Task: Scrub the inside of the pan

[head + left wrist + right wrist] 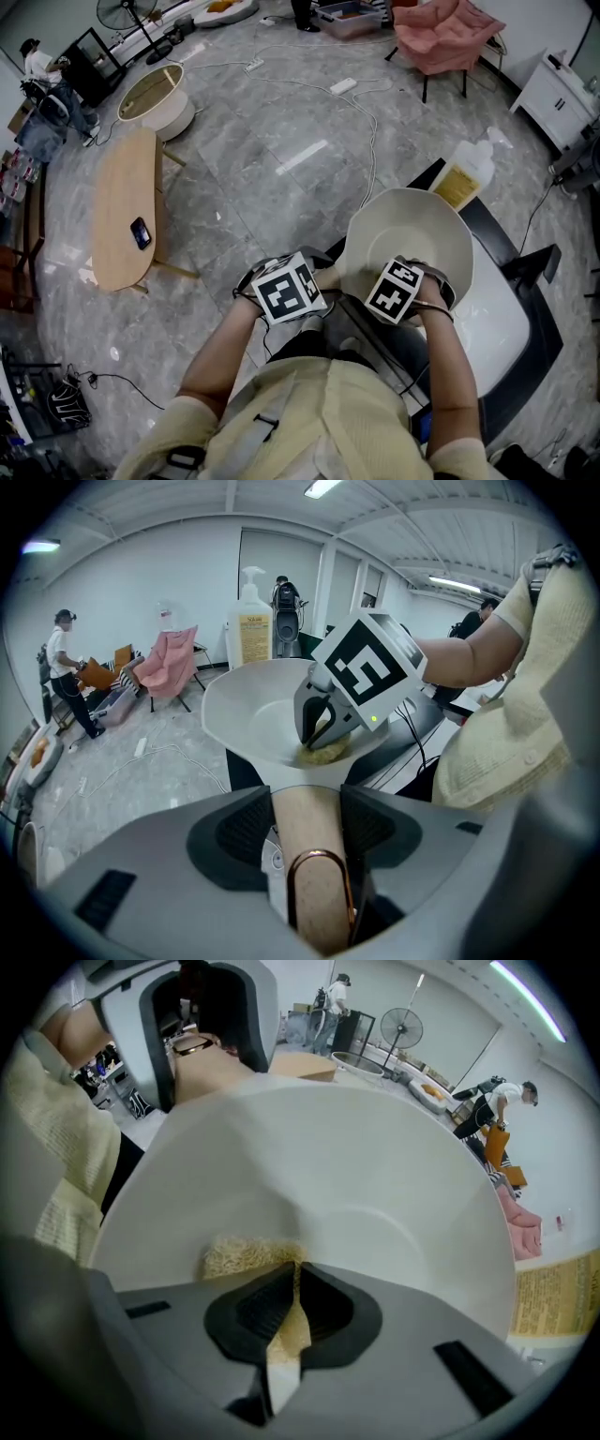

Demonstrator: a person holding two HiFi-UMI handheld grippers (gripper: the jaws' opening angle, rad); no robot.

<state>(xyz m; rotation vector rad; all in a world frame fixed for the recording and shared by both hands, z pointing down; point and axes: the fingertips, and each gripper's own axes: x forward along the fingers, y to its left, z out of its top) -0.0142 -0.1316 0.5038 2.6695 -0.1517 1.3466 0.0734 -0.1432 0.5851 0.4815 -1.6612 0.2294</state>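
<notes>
A cream-white pan (pixel 410 236) with a deep bowl is held up over a white and black table. Its tan handle (pixel 309 855), with a copper hanging loop, lies between the pads of my left gripper (pixel 307 832), which is shut on it. My right gripper (pixel 281 1321) points down into the pan (pixel 375 1185) and is shut on a thin yellow scrubbing cloth (pixel 246 1258), which rests on the near inner wall. In the left gripper view the right gripper (pixel 328 726) and the cloth (pixel 323 752) sit inside the pan (pixel 253 710).
A soap dispenser bottle (pixel 466 173) stands just behind the pan on the table (pixel 497 323). On the grey floor there are a wooden side table (pixel 127 206), a pink chair (pixel 441 33) and cables. People stand far off in the room.
</notes>
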